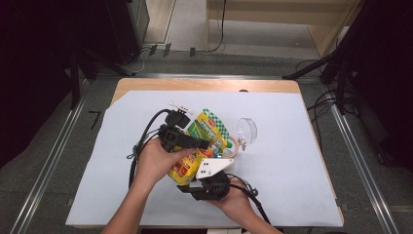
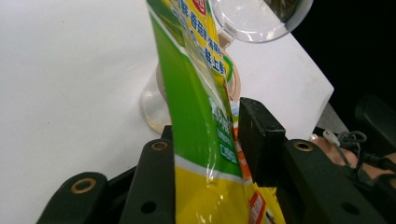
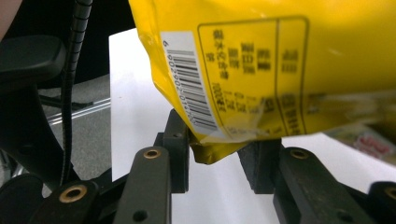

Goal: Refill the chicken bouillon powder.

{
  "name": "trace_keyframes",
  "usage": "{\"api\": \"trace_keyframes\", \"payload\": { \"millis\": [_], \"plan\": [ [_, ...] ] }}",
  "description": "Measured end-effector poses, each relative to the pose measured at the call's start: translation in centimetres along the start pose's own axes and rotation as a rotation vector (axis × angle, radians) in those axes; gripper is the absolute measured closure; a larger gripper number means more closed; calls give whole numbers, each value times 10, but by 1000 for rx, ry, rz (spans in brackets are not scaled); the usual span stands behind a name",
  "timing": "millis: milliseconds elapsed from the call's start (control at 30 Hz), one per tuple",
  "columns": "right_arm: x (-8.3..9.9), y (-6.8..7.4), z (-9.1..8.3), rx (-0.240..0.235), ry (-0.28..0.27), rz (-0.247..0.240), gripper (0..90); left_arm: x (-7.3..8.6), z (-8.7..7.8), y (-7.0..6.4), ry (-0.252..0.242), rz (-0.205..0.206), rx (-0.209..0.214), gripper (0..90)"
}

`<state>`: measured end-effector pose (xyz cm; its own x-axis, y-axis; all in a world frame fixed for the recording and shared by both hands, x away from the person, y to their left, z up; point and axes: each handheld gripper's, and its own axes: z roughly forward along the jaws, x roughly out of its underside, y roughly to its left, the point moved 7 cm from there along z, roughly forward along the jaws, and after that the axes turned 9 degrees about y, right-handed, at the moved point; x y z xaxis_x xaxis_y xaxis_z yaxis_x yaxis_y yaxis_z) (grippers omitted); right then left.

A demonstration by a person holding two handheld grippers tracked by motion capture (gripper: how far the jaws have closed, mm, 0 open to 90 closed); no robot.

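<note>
A yellow and green snack bag (image 1: 207,129) is held up over the white sheet between my two grippers. My left gripper (image 1: 195,142) comes in from the left and is shut on the bag's middle; in the left gripper view its jaws (image 2: 210,122) press both sides of the green and yellow bag (image 2: 198,116). My right gripper (image 1: 197,176) holds from below, near the front. In the right gripper view its jaws (image 3: 215,142) are shut on the bag's lower yellow corner (image 3: 212,151), under the barcode.
A clear glass (image 1: 247,129) lies on its side right of the bag, with a beige ring (image 1: 234,146) beside it. A small white item (image 1: 178,105) lies behind the left gripper. The white sheet (image 1: 292,161) covers the wooden table (image 1: 204,84).
</note>
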<state>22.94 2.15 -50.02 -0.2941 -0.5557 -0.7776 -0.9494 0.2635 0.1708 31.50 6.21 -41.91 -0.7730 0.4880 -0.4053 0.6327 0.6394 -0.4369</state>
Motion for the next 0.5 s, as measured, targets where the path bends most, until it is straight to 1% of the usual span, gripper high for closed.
{"api": "trace_keyframes", "payload": {
  "millis": [33, 100, 133, 167, 200, 233, 267, 300, 333, 367, 400, 433, 467, 500],
  "plan": [
    [-1, -1, 1, -2, 4, -1, 668, -2, 1, 1, 5, -7, 4, 689],
    [-5, -1, 2, 0, 14, 3, 665, -4, 2, 1, 14, 6, 15, 699],
    [-7, -2, 2, 0, 10, 1, 665, -5, 3, 0, 18, 6, 19, 700],
    [-8, -2, 2, 0, 11, 4, 665, -6, 2, 1, 21, 12, 12, 700],
    [-9, -2, 3, -2, 15, 14, 665, -7, 1, 0, 14, 10, 15, 697],
    [-10, -4, 3, 4, 8, 7, 665, -9, -1, -1, 5, 9, 18, 689],
    [-11, -4, 3, -1, 7, 17, 665, -10, -4, -2, -5, 12, 23, 681],
    [-13, -6, 3, 0, -2, 15, 664, -11, -5, -3, -15, 17, 22, 679],
    [-14, -6, 3, -6, -4, 20, 663, -12, -6, -4, -19, 23, 17, 677],
    [-16, -6, 3, -1, -10, 18, 659, -13, -7, -5, -19, 26, 18, 678],
    [-17, -6, 3, -3, -11, 18, 649, -13, -8, -6, -23, 24, 28, 678],
    [-18, -6, 3, -2, -13, 15, 636, -14, -8, -7, -22, 25, 37, 678],
    [-19, -6, 4, 2, -11, 9, 633, -14, -7, -7, -17, 31, 36, 683],
    [-19, -5, 4, 17, -17, -7, 631, -14, -7, -7, -17, 30, 35, 693]
  ]
}}
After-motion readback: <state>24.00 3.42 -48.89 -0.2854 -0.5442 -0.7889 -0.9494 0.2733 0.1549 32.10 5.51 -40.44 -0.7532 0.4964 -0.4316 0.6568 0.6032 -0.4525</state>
